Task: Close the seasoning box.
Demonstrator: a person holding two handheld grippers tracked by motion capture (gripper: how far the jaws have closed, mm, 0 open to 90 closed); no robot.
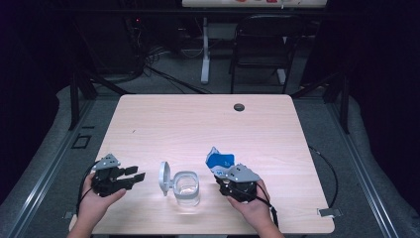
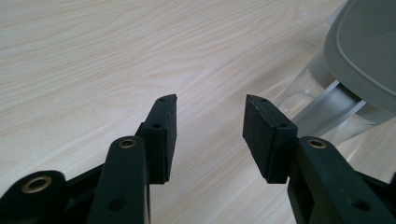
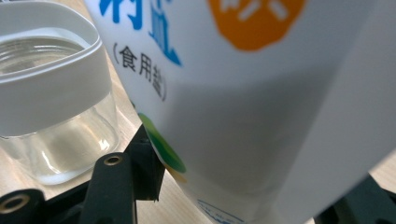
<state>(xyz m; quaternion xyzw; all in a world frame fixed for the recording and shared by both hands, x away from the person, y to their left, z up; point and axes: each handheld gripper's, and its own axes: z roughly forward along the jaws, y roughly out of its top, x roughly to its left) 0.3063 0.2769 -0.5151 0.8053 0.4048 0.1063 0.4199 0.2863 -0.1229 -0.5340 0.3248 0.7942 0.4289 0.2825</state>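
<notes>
— Grippers first: how did they stand?
— The left gripper [image 1: 130,177] rested on the wooden table [image 1: 198,124] with its jaws spread and nothing between them, just beside the clear jar [image 1: 187,188]. The right gripper [image 1: 229,176] was clenched on a white and blue packet [image 1: 219,160].
— And the jar?
— Near the table's front edge, between both grippers, its grey lid [image 1: 164,177] flipped open toward the left gripper.
</notes>
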